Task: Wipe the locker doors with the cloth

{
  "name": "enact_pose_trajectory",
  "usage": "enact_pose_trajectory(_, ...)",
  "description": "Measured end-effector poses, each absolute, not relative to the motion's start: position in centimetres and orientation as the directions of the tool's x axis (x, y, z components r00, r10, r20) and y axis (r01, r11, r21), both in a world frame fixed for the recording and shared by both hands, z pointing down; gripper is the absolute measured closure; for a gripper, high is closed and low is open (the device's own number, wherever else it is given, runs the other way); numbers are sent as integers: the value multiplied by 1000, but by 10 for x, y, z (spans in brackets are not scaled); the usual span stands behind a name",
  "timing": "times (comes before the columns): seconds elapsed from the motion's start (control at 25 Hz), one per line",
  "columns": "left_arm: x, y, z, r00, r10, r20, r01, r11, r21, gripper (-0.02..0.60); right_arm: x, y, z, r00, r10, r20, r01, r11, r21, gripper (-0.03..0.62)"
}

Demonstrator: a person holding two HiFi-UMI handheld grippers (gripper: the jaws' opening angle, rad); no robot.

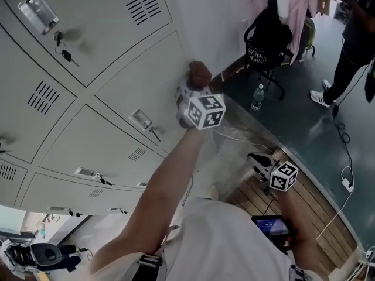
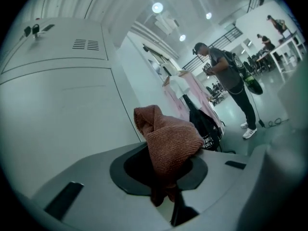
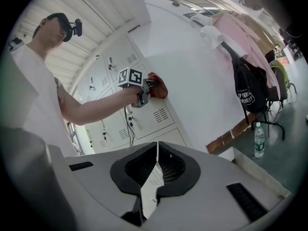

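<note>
Two grippers observed. Left gripper [image 1: 196,85] is clenched on the reddish-brown cloth [image 2: 169,141], which bunches up beyond its jaws and sits at the far right edge of a grey locker door [image 1: 137,69], beside the white wall [image 1: 217,16]; contact with the door cannot be confirmed. Right gripper [image 3: 156,170] hangs low near the person's body, jaws closed together, nothing between them

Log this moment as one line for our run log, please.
left tool: shut on cloth | cloth: at locker door right edge | right tool: shut, empty, away from lockers
</note>
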State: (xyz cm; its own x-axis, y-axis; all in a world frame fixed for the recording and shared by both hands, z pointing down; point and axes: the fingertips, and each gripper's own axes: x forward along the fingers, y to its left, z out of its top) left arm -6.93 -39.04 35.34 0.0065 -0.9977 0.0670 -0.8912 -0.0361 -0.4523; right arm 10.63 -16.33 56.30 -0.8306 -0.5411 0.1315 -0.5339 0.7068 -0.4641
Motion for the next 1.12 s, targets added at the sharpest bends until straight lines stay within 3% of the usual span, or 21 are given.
enact_pose_trajectory(0.4, -166, -301, 319, -102, -995, -17, -969, 103, -224, 511, 85, -169, 560, -863, -490, 120, -486, 744, -458, 576)
enact_pose_trajectory(0.8, -284, -194, 300, -347, -928, -139, -897, 371, -242, 511, 29, -176, 560, -926, -357, 119, -371, 815, -445, 576)
enact_pose_trajectory(0.92, -285, -196, 287, -326, -928, -180, -894, 364, -260, 511, 24, -176, 561, -929, -348, 122, -365, 817, -446, 576)
enact_pose_trajectory(1.12, -225, -242, 268, -211, -954, -211, -896, 275, -348, 511, 37, -177, 562, -912, -391, 120, -401, 796, -453, 576)
